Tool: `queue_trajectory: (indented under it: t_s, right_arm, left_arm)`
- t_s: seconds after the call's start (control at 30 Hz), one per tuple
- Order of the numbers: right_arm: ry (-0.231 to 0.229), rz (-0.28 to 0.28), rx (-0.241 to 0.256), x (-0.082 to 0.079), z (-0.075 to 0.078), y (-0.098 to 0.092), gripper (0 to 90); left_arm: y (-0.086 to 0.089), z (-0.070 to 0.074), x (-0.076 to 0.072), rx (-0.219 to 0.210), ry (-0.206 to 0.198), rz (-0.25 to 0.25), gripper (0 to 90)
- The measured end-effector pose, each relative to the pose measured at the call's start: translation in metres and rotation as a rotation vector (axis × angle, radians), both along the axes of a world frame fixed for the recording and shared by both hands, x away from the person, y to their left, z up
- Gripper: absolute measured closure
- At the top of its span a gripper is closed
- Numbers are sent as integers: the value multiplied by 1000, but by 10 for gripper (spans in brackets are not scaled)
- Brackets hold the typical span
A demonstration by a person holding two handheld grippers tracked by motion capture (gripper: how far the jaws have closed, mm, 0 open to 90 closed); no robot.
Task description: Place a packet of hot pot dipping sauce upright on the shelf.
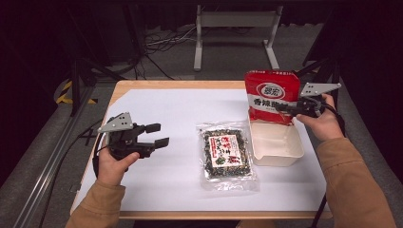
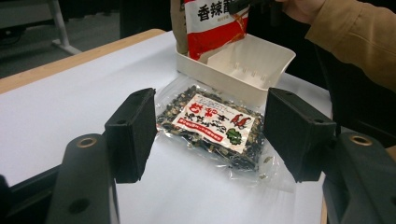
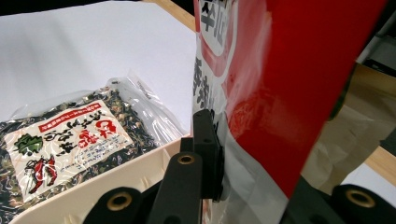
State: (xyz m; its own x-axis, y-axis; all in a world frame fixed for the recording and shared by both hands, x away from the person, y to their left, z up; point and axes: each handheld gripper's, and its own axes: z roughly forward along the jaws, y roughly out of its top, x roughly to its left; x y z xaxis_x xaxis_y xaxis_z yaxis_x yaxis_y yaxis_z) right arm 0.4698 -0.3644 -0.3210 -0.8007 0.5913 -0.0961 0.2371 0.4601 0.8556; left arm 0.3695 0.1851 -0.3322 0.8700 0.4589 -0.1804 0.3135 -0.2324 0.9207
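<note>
— Where do things stand on your counter [image 1: 157, 102]?

— Biggest first: the white sheet covers most of it, and the cream tub [image 1: 278, 151] sits toward my right side. I hold the red snack bag [image 1: 271, 95] upright with its bottom edge dipping into the far end of the tub. My right gripper [image 1: 285, 108] is pinching the bag's side, the jaws pressed onto the foil; in the right gripper view the near jaw lies flat against it.

— So that one is nearly packed?

— I'd judge it partly done. The bag is in the tub's mouth but not lying down, and I haven't let go. Whether its bottom touches the tub floor I cannot tell; the wall hides it.

— And the other packet?

— The clear packet of dried greens [image 1: 227, 154] lies flat on the sheet just beside the tub's left wall, untouched. My left gripper [image 1: 159, 135] hovers well apart from it to the left, jaws spread wide and holding nothing; in the left gripper view the packet [image 2: 210, 126] sits framed between them. That one is left to do, I think.
</note>
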Motion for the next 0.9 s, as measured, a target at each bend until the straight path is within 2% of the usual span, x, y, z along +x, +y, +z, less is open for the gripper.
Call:
queue_trajectory:
  t_s: [0.07, 0.33, 0.4, 0.5, 0.67, 0.7, 0.8, 0.83, 0.9]
  right_arm:
    - [-2, 11, 0, 2, -1, 2, 848]
    - [11, 3, -18, 11, -13, 6, 848]
    - [2, 1, -15, 13, -15, 6, 848]
    - [-11, -5, -19, 15, -16, 4, 847]
    - [-41, -18, -33, 14, -19, 1, 836]
    - [-50, -20, -32, 14, -20, 1, 830]
    - [-61, -27, -35, 13, -21, 0, 805]
    - [-69, -42, -54, 12, -21, -1, 765]
    - [-66, -46, -57, 11, -21, -2, 763]
  left_arm:
    - [0, 0, 1, 9, -14, -3, 356]
    - [0, -1, 1, 1, -1, -4, 356]
    - [1, -1, 1, -3, 7, 1, 356]
    - [2, -1, 2, 4, -12, -2, 356]
    - [2, -1, 1, 1, -9, -4, 356]
    - [1, -1, 0, 0, 1, -4, 356]
    - [0, -1, 1, 9, -4, -11, 355]
    - [-1, -1, 1, 7, -2, -11, 355]
    - [0, -1, 1, 8, -1, -12, 355]
